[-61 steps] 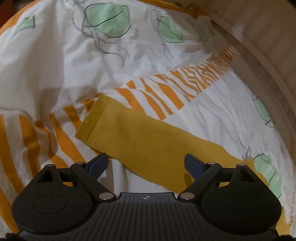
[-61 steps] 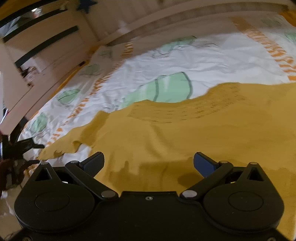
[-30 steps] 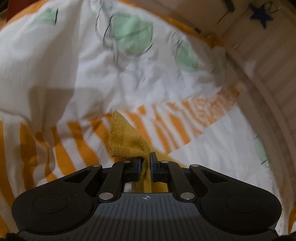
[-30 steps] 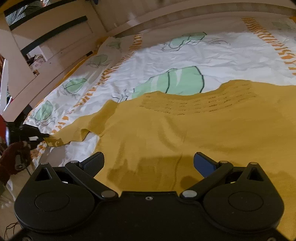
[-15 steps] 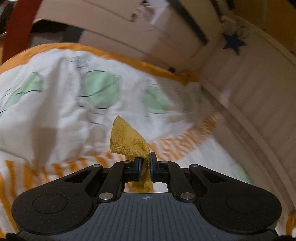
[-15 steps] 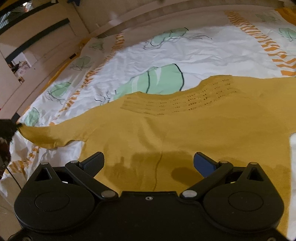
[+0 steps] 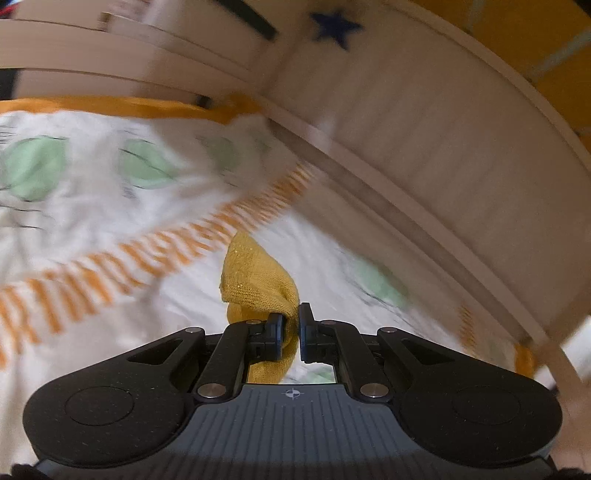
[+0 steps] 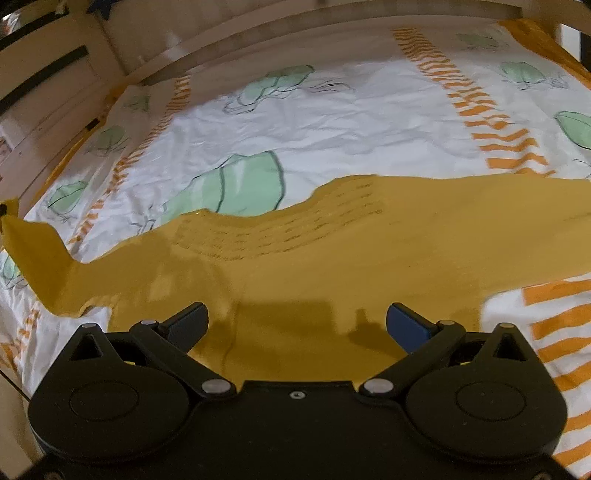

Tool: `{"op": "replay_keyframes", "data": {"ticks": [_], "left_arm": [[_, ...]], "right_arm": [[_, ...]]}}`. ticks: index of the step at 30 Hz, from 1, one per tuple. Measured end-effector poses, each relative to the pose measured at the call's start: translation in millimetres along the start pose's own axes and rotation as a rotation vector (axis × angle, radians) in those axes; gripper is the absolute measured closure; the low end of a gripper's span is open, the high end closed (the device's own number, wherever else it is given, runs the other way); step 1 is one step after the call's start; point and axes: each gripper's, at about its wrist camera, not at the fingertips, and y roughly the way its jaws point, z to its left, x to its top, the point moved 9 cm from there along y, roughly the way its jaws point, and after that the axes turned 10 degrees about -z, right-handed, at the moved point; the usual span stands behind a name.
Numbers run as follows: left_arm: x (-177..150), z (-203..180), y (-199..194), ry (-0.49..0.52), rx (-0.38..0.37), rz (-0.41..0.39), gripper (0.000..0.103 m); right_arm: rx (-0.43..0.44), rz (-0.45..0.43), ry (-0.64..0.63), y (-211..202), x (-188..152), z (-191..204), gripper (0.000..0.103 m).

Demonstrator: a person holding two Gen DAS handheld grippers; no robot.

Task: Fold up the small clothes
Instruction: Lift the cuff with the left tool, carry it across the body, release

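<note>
A mustard-yellow knit sweater (image 8: 332,251) lies spread on the bed, its patterned yoke facing away. Its left sleeve (image 8: 33,247) is pulled up and out toward the left edge of the right wrist view. My left gripper (image 7: 291,325) is shut on the cuff of that sleeve (image 7: 255,277), which sticks up above the pads and hangs down behind them, lifted off the bedding. My right gripper (image 8: 297,323) stands open just above the sweater's body, with nothing between its fingers.
The bedding (image 8: 332,110) is white with green leaf prints and orange striped bands. A pale wooden bed frame (image 7: 424,177) curves round the far side, with a dark blue star (image 7: 334,27) on it. More slatted wood (image 8: 44,85) stands at the left.
My left gripper, shut on the sleeve cuff, has risen and swung toward the bed frame, drawing the sleeve out straight. The right gripper shifted slightly over the sweater and stays open.
</note>
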Motion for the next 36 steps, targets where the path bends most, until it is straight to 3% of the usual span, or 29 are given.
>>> {"op": "replay_keyframes", "data": {"ticks": [7, 17, 26, 32, 33, 36], "left_arm": [[-53.4, -85.6, 28.2, 0.096, -0.109, 0.123, 0.095], [-152.0, -190.5, 48.0, 0.204, -0.214, 0.275, 0.095], [-237.3, -243.0, 52.0, 0.268, -0.266, 0.392, 0.095], [-268.7, -270.4, 48.5, 0.284, -0.328, 0.432, 0.095], [-273.7, -276.1, 47.6, 0.281, -0.344, 0.441, 0.093], [-280.3, -284.2, 46.5, 0.279, -0.388, 0.476, 0.068]], "right_arm": [[-0.047, -0.001, 0.029, -5.2, 13.1, -26.8, 0.000], [-0.074, -0.094, 0.104, -33.2, 47.4, -59.4, 0.000], [-0.141, -0.131, 0.177, -40.2, 60.6, -96.4, 0.000], [-0.150, -0.161, 0.208, -48.5, 67.3, -107.0, 0.000], [-0.152, -0.163, 0.212, -48.8, 67.7, -108.3, 0.000], [-0.157, -0.168, 0.220, -49.8, 68.7, -111.3, 0.000]]}}
